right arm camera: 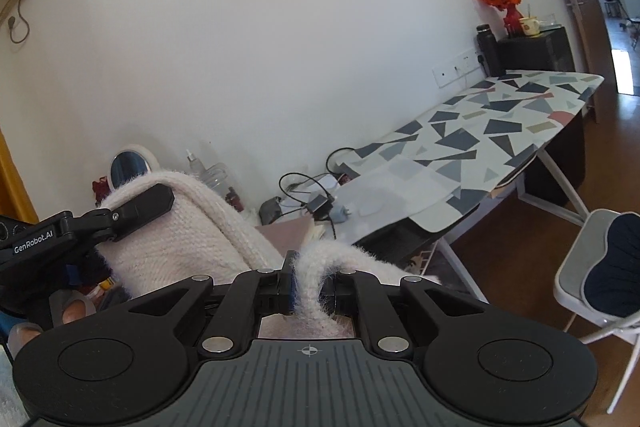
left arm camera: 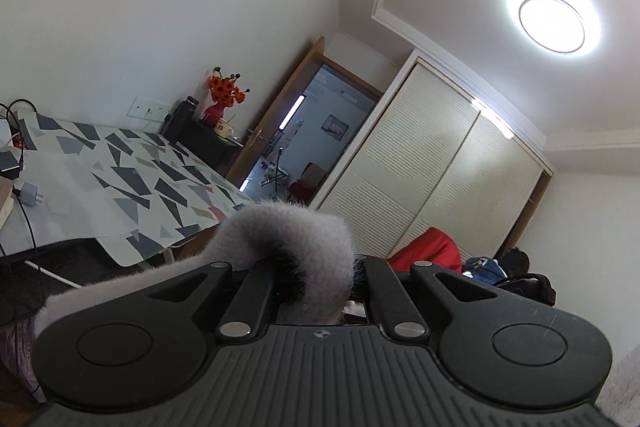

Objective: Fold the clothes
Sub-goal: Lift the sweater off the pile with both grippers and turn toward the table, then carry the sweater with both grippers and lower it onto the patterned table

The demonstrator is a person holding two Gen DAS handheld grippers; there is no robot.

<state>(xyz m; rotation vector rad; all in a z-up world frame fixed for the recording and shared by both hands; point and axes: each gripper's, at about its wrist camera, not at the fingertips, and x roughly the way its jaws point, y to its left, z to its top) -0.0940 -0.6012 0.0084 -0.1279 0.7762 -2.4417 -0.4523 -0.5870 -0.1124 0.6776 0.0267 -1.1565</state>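
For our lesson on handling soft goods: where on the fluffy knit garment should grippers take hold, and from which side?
Grip the thick ribbed edge of the fluffy knit garment, coming edge-on from outside the cloth. The left gripper and right gripper are each shut on that rolled border, well apart, so the knit spans between them.

My right gripper [right arm camera: 306, 287] is matte black: a ribbed grey-black deck with a small crosshair mark, two round caps, forked link arms on silver pins. My left gripper [right arm camera: 136, 207] is black too, with one screw and white "GenRobot.AI" lettering.
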